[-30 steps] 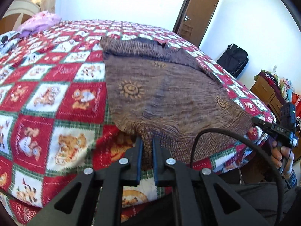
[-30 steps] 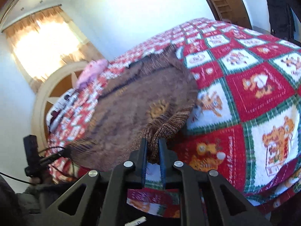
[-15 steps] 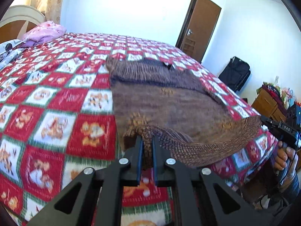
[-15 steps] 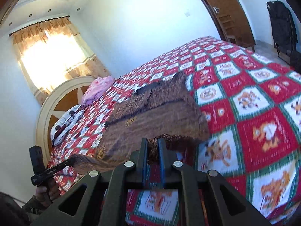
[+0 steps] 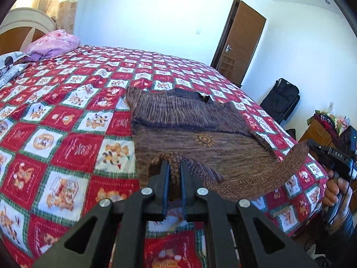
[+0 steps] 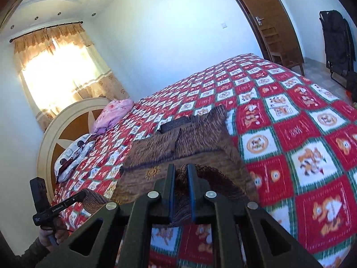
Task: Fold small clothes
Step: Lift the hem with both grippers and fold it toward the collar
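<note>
A brown knitted garment [image 5: 200, 131] with small sun motifs lies spread on the bed, its sleeves folded across the far part. My left gripper [image 5: 174, 167] is shut on the near left corner of its ribbed hem, lifted off the quilt. The right gripper [image 5: 309, 144] shows at the right of the left wrist view, pinching the other hem corner. In the right wrist view the right gripper [image 6: 181, 169] is shut on that hem fold, with the garment [image 6: 189, 140] beyond it. The left gripper [image 6: 83, 193] appears there at lower left, holding its corner. The hem hangs curved between both grippers.
The bed carries a red, white and green cartoon quilt [image 5: 67, 134]. A pink pillow [image 5: 52, 44] and a headboard [image 6: 58, 129] stand at the far end. A brown door [image 5: 242, 42], a black bag [image 5: 281, 98] and a cluttered dresser [image 5: 321, 129] stand to the right.
Both grippers have risen and moved forward over the bed, carrying the hem up off the quilt edge and toward the far part of the garment. Both grips have held.
</note>
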Tool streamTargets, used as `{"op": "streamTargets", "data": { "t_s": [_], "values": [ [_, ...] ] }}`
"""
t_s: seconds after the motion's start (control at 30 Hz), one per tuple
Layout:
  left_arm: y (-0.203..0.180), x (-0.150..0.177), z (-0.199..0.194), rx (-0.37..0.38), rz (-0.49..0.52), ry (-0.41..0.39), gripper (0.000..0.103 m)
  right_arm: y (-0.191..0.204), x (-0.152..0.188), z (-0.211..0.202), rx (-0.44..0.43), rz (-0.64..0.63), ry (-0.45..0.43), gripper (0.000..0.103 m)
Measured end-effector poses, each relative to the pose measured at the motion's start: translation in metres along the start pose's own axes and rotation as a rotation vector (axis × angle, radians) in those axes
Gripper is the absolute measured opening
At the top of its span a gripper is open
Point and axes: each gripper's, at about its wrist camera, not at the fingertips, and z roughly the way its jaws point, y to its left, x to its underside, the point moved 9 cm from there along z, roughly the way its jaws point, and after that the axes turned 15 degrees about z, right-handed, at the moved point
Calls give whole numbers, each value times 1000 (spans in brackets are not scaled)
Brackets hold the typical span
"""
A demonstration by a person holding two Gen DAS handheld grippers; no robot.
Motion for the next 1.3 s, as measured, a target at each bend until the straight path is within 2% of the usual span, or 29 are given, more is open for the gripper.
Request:
{"op": "streamTargets", "data": {
  "t_s": [0.47, 1.07, 1.3],
  "values": [
    [26, -58, 29, -55, 33, -27, 9, 26, -71, 43, 11, -36, -45, 9],
    [73, -117, 97, -105, 12, -12, 8, 29, -119, 135, 87, -72, -12, 8],
    [87, -120, 132, -104, -8, 26, 7, 16, -131, 183, 128, -62, 31, 8]
  ]
}}
